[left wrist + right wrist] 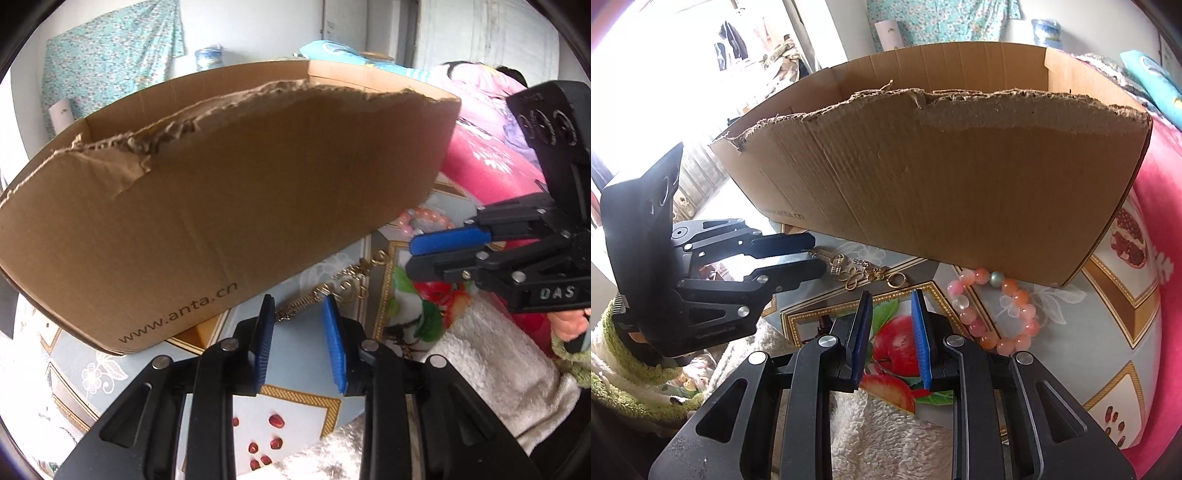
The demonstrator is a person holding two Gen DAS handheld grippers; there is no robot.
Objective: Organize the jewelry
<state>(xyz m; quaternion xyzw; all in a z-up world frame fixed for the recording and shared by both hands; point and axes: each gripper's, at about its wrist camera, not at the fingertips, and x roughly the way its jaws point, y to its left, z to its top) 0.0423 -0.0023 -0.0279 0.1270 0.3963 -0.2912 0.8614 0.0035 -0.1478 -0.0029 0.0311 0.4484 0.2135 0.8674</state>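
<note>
Two wrist fisheyes, angled down, close — both facing cardboard box (229, 192).

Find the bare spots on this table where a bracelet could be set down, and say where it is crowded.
Bare cloth lies right of the bead bracelet, toward the pink bedding, and on the apple print between the right gripper fingers. Crowded: the strip along the cardboard box, where the gold chain lies by the left gripper.

Beyond the fingers, torn cardboard box (229, 192); beneath them, fruit-printed tabletop cloth (1123, 295); nearer, white fleecy towel (491, 365); floral fabric (110, 55) far behind.
</note>
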